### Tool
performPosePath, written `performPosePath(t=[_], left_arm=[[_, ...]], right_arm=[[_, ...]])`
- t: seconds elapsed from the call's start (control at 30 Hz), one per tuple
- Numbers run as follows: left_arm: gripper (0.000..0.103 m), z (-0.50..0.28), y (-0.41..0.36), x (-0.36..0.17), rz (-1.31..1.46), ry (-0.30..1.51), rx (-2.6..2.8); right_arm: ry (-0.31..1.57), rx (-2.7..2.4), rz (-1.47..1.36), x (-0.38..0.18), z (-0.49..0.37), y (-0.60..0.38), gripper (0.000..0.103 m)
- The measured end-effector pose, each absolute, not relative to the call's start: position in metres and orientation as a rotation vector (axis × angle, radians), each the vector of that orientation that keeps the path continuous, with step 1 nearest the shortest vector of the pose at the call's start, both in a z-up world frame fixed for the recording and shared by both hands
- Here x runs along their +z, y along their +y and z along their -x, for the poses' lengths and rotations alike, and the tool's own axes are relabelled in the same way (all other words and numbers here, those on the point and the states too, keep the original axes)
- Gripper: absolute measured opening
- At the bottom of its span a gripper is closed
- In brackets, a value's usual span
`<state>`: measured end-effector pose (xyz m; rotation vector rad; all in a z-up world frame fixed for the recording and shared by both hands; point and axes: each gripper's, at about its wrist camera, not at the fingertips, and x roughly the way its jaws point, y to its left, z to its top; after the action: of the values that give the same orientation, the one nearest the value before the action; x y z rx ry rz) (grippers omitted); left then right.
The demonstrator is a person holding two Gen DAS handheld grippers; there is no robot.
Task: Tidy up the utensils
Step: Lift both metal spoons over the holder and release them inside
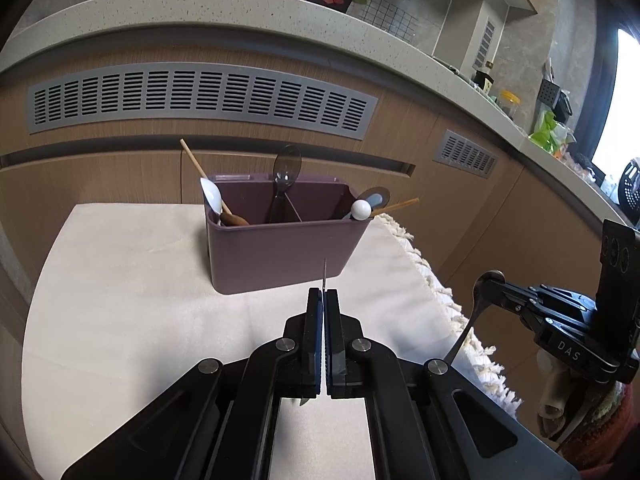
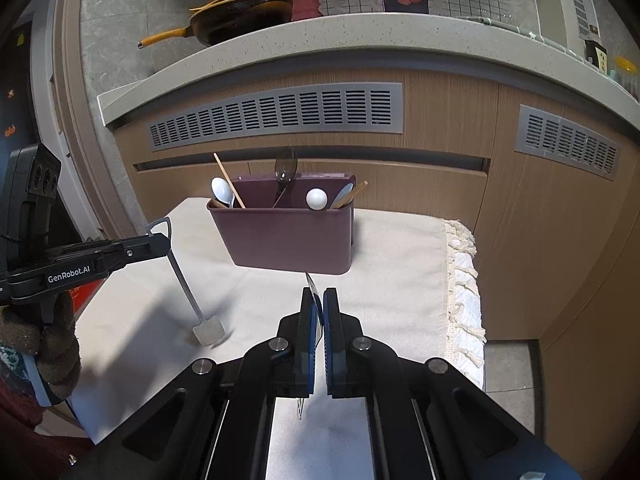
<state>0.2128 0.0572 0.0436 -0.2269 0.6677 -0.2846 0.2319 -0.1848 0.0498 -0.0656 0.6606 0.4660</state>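
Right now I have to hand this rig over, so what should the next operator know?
Left gripper: shut on a small metal spatula, gripped near its handle end, blade hanging down.
Right gripper: shut on a metal spoon, bowl up.
Both are lifted off the white cloth, short of the purple caddy.
Done: the caddy already holds a white spoon, a dark plastic spoon, wooden-handled pieces and a white ball-ended piece.
Left: drop the spatula and spoon into the caddy.

the utensil holder [image 1: 280, 256] is matt mauve plastic. the cloth [image 1: 140, 300] under it looks soft, cream, fringed. the spoon [image 1: 478, 300] is shiny metal, the cabinet [image 2: 440, 184] wood-grained.
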Motion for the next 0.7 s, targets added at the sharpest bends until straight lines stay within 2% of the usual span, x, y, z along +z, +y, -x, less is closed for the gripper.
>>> performPosePath(t=[0.17, 0.23, 0.47, 0.57, 0.7], left_arm=[[0.0, -0.213, 0.058, 0.058, 0.224, 0.639, -0.289], [0.0, -0.216, 0.061, 0.081, 0.225, 0.598, -0.305], [0.0, -0.235, 0.082, 0.188, 0.207, 0.334, -0.308], [0.001, -0.257, 0.092, 0.194, 0.214, 0.313, -0.288], [0.0, -0.295, 0.1, 0.17, 0.238, 0.357, -0.283]], right_arm=[[0.639, 0.474, 0.071, 0.058, -0.233, -0.181, 0.003], [0.606, 0.481, 0.068, 0.072, -0.236, -0.179, 0.003], [0.319, 0.527, 0.086, 0.19, -0.256, -0.161, 0.003], [0.281, 0.522, 0.086, 0.208, -0.284, -0.145, 0.003], [0.331, 0.496, 0.074, 0.187, -0.328, -0.126, 0.003]])
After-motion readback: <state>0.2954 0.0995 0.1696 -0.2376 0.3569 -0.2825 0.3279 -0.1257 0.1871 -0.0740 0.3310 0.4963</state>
